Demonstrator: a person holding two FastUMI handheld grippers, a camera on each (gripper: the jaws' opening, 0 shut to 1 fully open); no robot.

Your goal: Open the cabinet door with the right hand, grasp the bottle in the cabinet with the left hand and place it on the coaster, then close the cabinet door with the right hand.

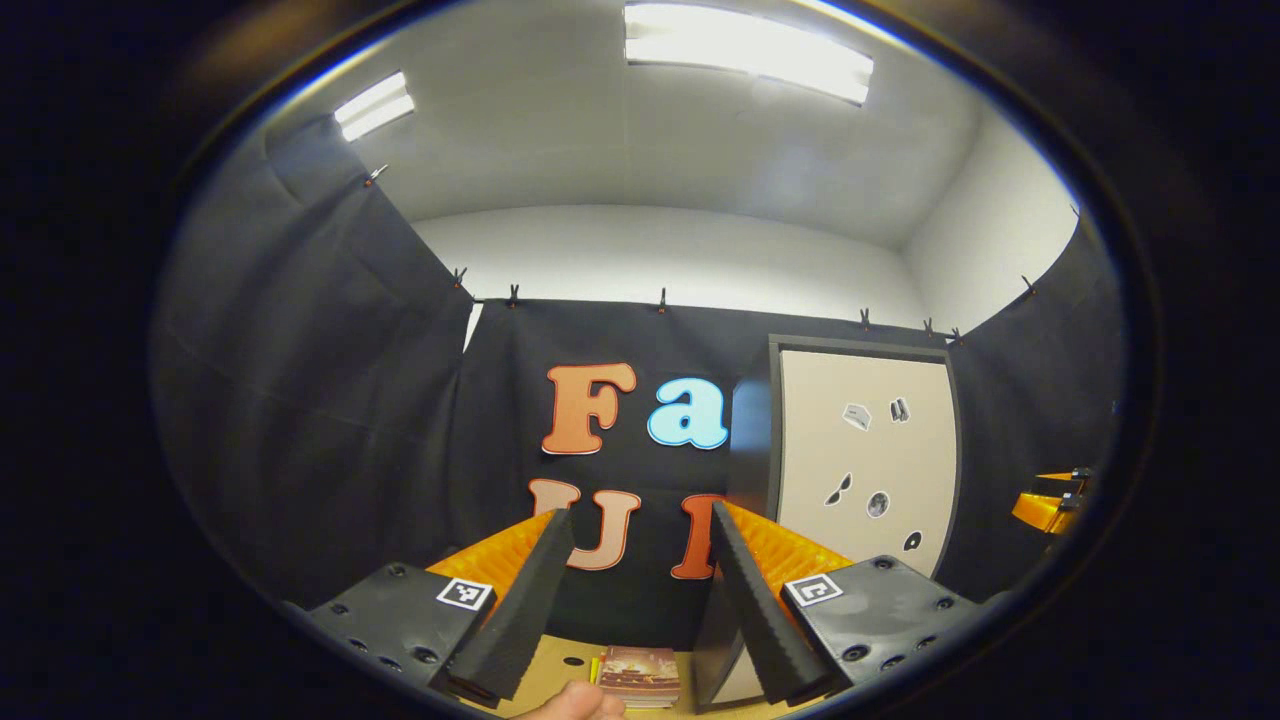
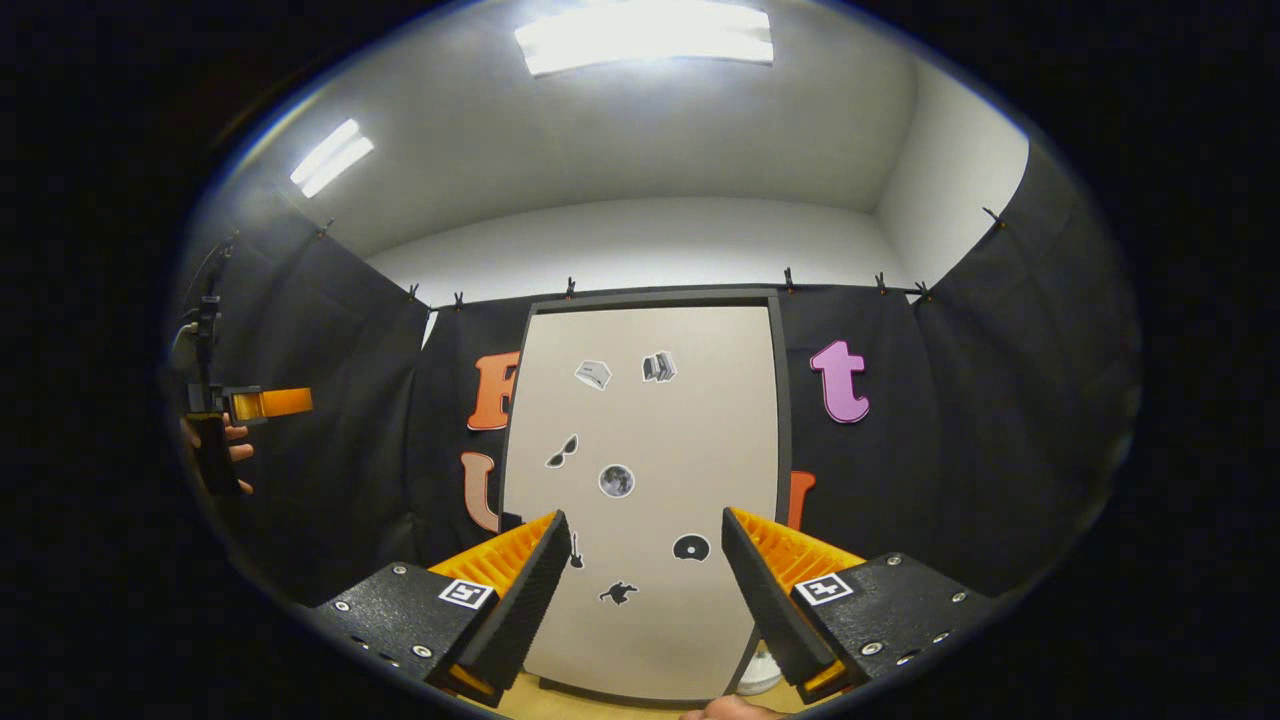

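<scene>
The cabinet door (image 2: 640, 480) stands closed, square ahead of the right gripper (image 2: 640, 570), whose fingers are spread apart and empty; so the opening step looks not yet begun. The left gripper (image 1: 640, 570) also hangs apart and empty, with the coaster (image 1: 640, 675) low between its fingers; the bottle presumably sits behind the door. Next the right gripper likely needs to reach the door's edge and swing it open; I cannot make out a handle.

We find no legible words, numbers or brands: the cabinet door (image 2: 640, 440) carries wordless picture stickers (image 2: 616, 480), the left gripper (image 1: 640, 510) and right gripper (image 2: 642, 512) bear square black-and-white coded tags (image 1: 465, 593) without readable characters, and the coaster (image 1: 640, 675) print is too blurred.
</scene>
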